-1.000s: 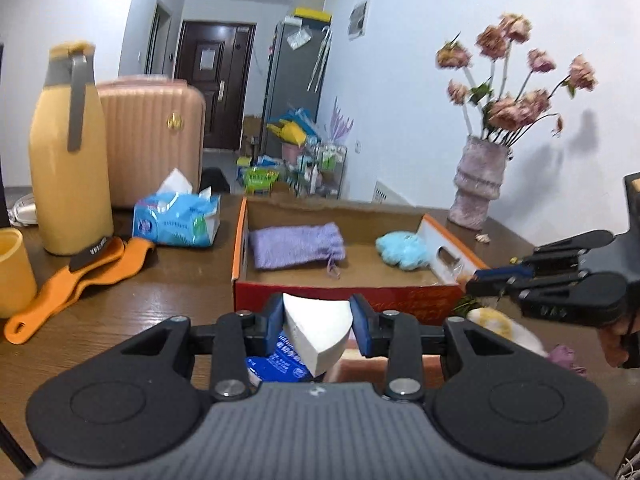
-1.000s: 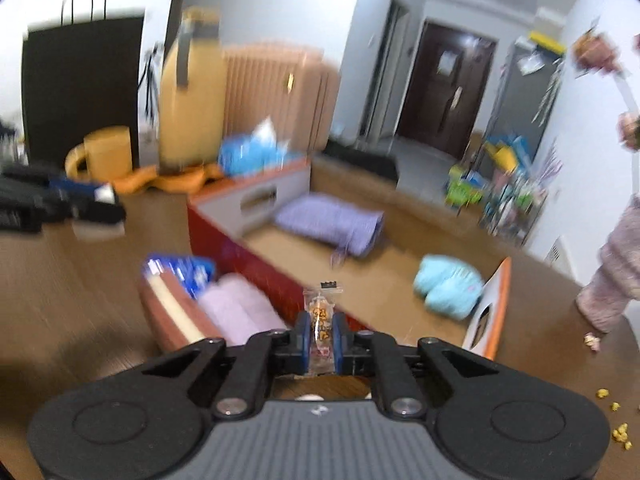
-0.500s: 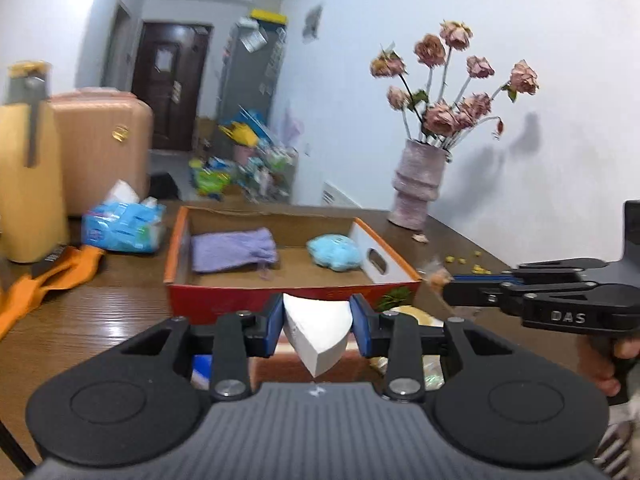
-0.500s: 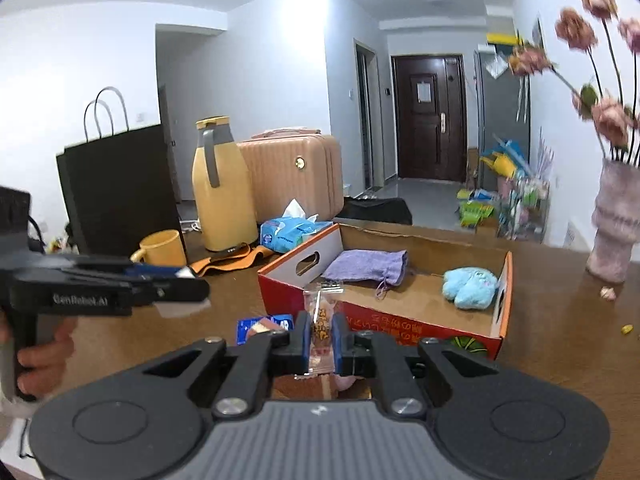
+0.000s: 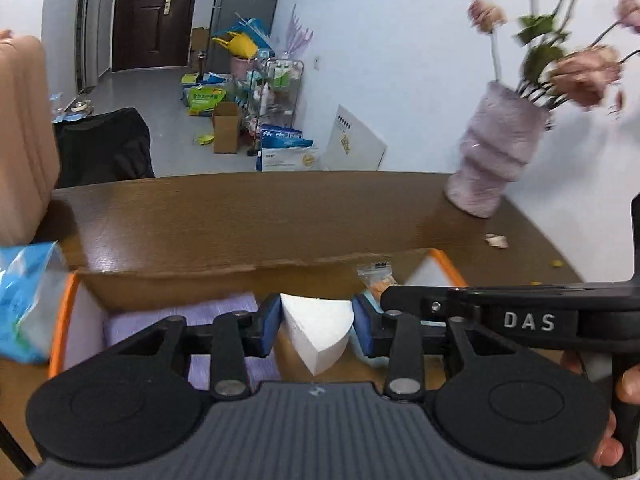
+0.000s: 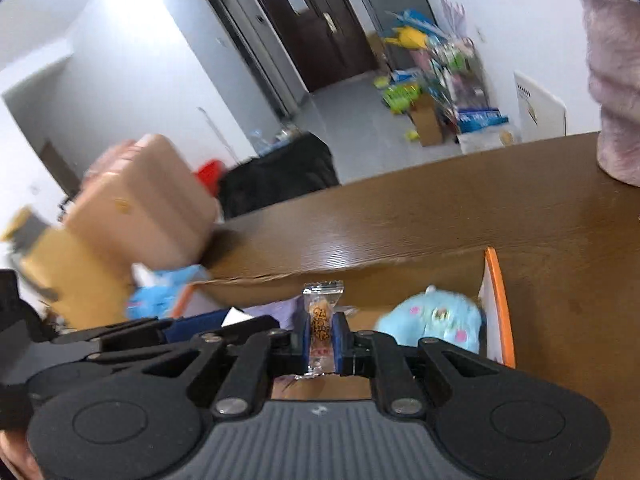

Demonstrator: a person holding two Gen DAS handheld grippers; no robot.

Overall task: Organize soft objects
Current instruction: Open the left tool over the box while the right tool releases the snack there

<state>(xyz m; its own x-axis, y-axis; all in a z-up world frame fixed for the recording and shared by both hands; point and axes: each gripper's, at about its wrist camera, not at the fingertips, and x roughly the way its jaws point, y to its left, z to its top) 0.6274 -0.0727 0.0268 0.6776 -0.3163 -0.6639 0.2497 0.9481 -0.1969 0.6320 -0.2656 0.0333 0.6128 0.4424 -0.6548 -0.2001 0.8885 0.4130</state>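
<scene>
My left gripper point(image 5: 316, 316) has a white foam wedge point(image 5: 320, 340) between its blue pads, which still touch it while the jaws are opening. It hangs over the orange-rimmed cardboard box point(image 5: 446, 264), above a purple pouch point(image 5: 224, 312). My right gripper point(image 6: 323, 334) is shut on a clear candy packet point(image 6: 322, 300), over the same box beside a blue plush toy point(image 6: 436, 316). In the left wrist view the right gripper point(image 5: 384, 292) reaches in from the right with the candy packet point(image 5: 378, 280) at its tip. The left gripper point(image 6: 192, 326) shows low on the left in the right wrist view.
A fuzzy pink vase point(image 5: 496, 160) of flowers stands at the back right of the wooden table point(image 5: 260, 216). A blue tissue pack point(image 5: 24, 304) and a pink suitcase point(image 5: 20, 140) sit left of the box. A yellow thermos point(image 6: 68, 280) is blurred at far left.
Both grippers have moved forward from in front of the box to over its inside, each still carrying its item. The right gripper's view has tilted with a roll.
</scene>
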